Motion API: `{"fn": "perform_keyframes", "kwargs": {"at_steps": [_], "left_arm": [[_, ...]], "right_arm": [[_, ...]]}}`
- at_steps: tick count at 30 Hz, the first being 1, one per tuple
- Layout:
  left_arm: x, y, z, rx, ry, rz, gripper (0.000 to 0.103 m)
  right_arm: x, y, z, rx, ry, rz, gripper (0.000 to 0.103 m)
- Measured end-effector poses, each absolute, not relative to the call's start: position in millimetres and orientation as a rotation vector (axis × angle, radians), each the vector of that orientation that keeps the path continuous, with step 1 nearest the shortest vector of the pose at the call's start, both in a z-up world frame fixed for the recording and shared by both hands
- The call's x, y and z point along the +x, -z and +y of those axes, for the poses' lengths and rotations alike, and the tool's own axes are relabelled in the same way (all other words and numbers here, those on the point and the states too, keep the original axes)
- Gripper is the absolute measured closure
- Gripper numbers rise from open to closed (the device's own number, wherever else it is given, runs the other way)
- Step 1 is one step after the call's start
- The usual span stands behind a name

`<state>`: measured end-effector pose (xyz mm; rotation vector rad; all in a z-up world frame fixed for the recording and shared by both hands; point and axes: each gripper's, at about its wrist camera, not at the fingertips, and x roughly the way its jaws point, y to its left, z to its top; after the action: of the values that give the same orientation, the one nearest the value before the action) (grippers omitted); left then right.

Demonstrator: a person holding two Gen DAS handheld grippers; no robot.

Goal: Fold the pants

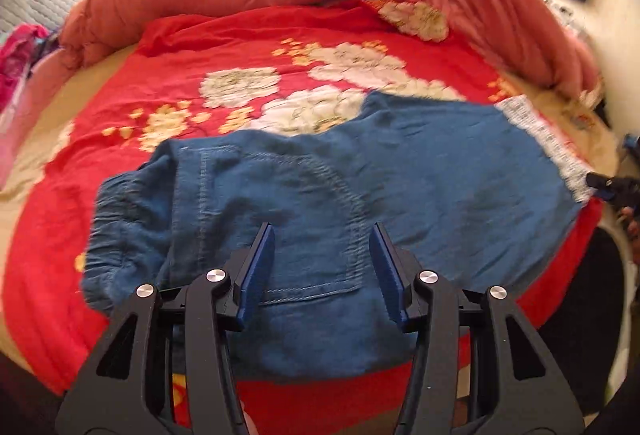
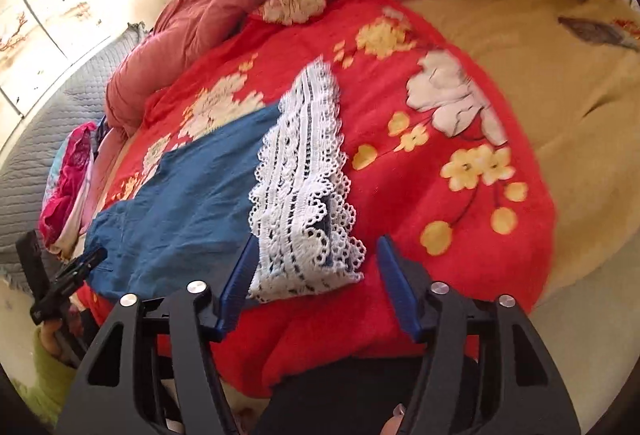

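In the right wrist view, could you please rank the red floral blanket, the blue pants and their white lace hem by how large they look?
1. red floral blanket
2. blue pants
3. white lace hem; it lies nearest the camera, so it may look bigger than it is.

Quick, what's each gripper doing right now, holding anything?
Left gripper: open, holding nothing, above the blue denim pants.
Right gripper: open, holding nothing, above the pants' white lace hem.
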<state>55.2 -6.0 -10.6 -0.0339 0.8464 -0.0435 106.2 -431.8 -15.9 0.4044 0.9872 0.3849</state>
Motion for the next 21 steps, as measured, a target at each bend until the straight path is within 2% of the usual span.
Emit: {"fn": "perform_keyframes", "kwargs": {"at_steps": [3, 5, 7, 10, 16, 18, 21], "left_arm": [[54.8, 13.7, 0.7, -0.050, 0.005, 0.872, 0.058], [52.2, 14.9, 4.9, -0.045, -0.023, 0.877, 0.052], [48.9, 16.7, 8.7, -0.041, -0.044, 0.887, 0.052], [43.3, 17.5, 11.9, -0.029, -0.053, 0.887, 0.052], [36.8, 17.3, 18.3, -0.020, -0.069, 0.897, 0.052], [34.5, 16.7, 21.5, -0.020, -0.067, 0.897, 0.052], [31.3, 20.0, 25.1, -0.030, -0.051, 0.901, 0.053]], "right_arm": [[114.5, 28.7, -425.0, 0.436, -0.456, 1.030, 0.041], [114.8, 28.2, -422.0, 0.417, -0.462, 1.031, 0.043], [114.6, 26.3, -425.7, 0.447, -0.462, 1.024, 0.062], [111.1, 23.0, -428.9, 0.462, -0.481, 1.004, 0.079], [94.3, 0.8, -432.3, 0.418, -0.500, 0.918, 0.084], [92.9, 1.5, -438.8, 0.393, -0.470, 0.933, 0.087], [92.2, 19.8, -440.7, 0.359, -0.443, 1.001, 0.087]]}}
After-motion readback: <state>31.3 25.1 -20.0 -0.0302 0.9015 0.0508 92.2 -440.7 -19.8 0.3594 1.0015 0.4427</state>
